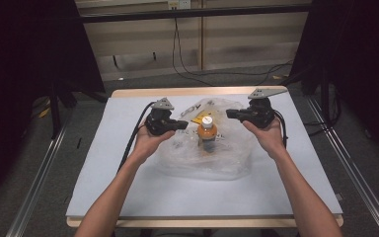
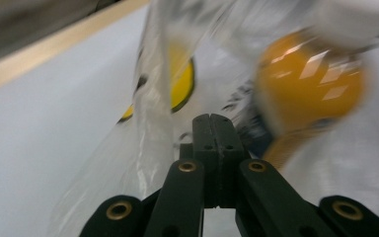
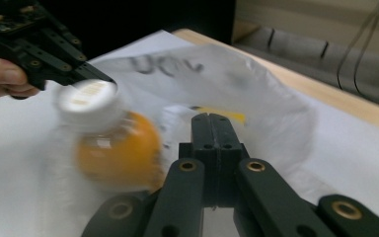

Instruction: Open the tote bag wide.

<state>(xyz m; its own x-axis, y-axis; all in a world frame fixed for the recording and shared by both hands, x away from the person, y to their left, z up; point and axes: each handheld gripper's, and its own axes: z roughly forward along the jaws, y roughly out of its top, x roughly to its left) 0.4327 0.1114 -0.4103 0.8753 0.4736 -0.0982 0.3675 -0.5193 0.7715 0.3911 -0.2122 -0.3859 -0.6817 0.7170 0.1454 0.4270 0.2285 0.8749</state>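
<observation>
An orange bottle (image 1: pixel 207 136) with a white cap stands upright at a clear plastic bag (image 1: pixel 212 160) in the middle of the table. My left gripper (image 1: pixel 185 125) is just left of the cap, jaws shut and pointing right. My right gripper (image 1: pixel 228 114) is just right of it, jaws shut and pointing left. In the left gripper view the closed jaws (image 2: pixel 211 119) are close to the blurred bottle (image 2: pixel 308 86) and the bag film (image 2: pixel 150 98). In the right gripper view the closed jaws (image 3: pixel 212 118) face the bottle (image 3: pixel 113 153) and the raised bag (image 3: pixel 271 98). I cannot tell whether either gripper pinches film.
A pale sheet covers the table (image 1: pixel 128 187), with a wooden edge (image 1: pixel 177 92) at the far side. A yellow label (image 2: pixel 182 81) lies inside the bag. Cables (image 1: pixel 187 69) run over the floor beyond, and metal rails (image 1: pixel 39 177) flank the table.
</observation>
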